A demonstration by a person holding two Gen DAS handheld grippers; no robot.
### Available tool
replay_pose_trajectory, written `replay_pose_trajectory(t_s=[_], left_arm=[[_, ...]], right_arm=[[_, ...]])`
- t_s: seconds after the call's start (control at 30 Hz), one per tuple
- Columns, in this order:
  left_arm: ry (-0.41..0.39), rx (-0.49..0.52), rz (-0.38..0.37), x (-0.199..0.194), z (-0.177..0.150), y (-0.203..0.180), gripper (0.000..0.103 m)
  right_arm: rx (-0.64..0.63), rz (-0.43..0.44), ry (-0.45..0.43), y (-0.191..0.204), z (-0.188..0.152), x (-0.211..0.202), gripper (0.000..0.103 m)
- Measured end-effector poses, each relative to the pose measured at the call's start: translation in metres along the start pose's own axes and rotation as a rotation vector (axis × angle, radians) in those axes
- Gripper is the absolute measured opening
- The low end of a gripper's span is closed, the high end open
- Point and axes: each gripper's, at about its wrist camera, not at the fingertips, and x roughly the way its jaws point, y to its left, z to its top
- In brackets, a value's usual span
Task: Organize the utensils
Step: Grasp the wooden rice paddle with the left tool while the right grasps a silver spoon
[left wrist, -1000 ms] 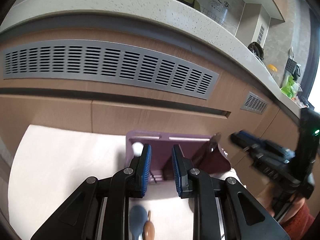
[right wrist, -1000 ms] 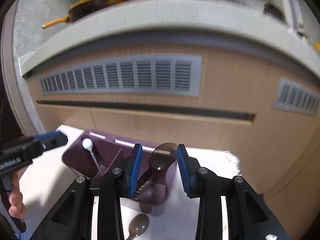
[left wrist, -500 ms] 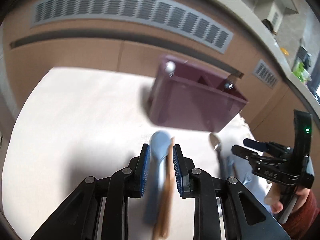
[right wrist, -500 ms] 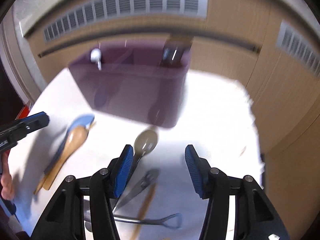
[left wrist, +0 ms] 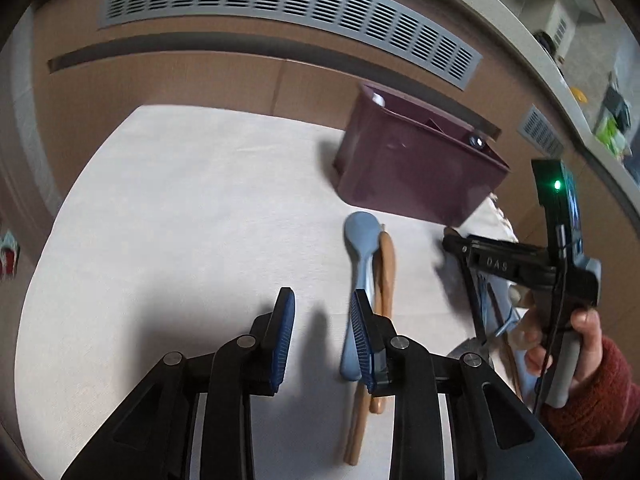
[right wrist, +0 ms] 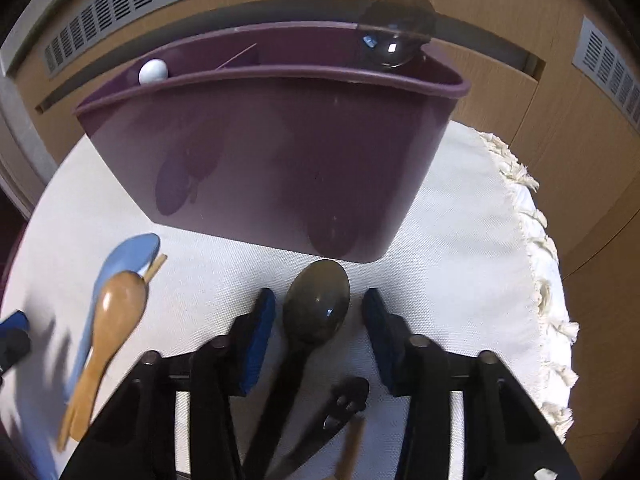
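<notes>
A purple utensil caddy [right wrist: 280,152] stands at the back of a white cloth; it also shows in the left wrist view [left wrist: 416,168]. A white-tipped utensil [right wrist: 153,71] and a dark smoky ladle [right wrist: 394,30] stand in it. A dark spoon [right wrist: 316,308] lies just in front of it, between the open fingers of my right gripper [right wrist: 318,312]. A blue spoon [left wrist: 360,248] and a wooden spoon [left wrist: 386,272] lie side by side. My left gripper [left wrist: 322,316] is open and empty, its right finger over the blue spoon's handle.
The white cloth [left wrist: 180,208] has a fringed right edge [right wrist: 532,216]. A dark slotted utensil [right wrist: 344,404] lies under my right gripper. Wooden cabinet fronts with grey vents [left wrist: 280,12] stand behind. My right gripper shows in the left wrist view [left wrist: 520,268], held by a hand.
Both grippers have pulled back from the caddy and dropped toward the cloth. My left gripper has shifted left of the blue spoon. My right gripper has opened and come down around the dark spoon.
</notes>
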Motion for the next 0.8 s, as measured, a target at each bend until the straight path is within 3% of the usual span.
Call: replay_pose_trajectory(t_s=[0.2,0.43,0.5,0.63,0.8], left_arm=[[0.050,0.103,-0.036,0.016,0.006,-0.030,0.032],[0.094,0.087,-0.064,0.045,0.020,-0.051,0.032],[0.126,0.090,-0.089,0.053,0.020,-0.058,0.032],[0.143,0.100,-0.217,0.046,0.019,-0.072,0.032],[0.134,0.140,-0.146,0.044,0.020,-0.075,0.032]], right_arm=[[0.019,0.054,-0.012,-0.017,-0.012,-0.027,0.031],[0.010,0.041,-0.103,-0.030,-0.036,-0.078,0.031],[0.001,0.032,-0.120,-0.030,-0.041,-0.089,0.031],[-0.013,0.022,-0.154,-0.032,-0.055,-0.110,0.031],[-0.013,0.017,-0.165,-0.030,-0.053,-0.105,0.031]])
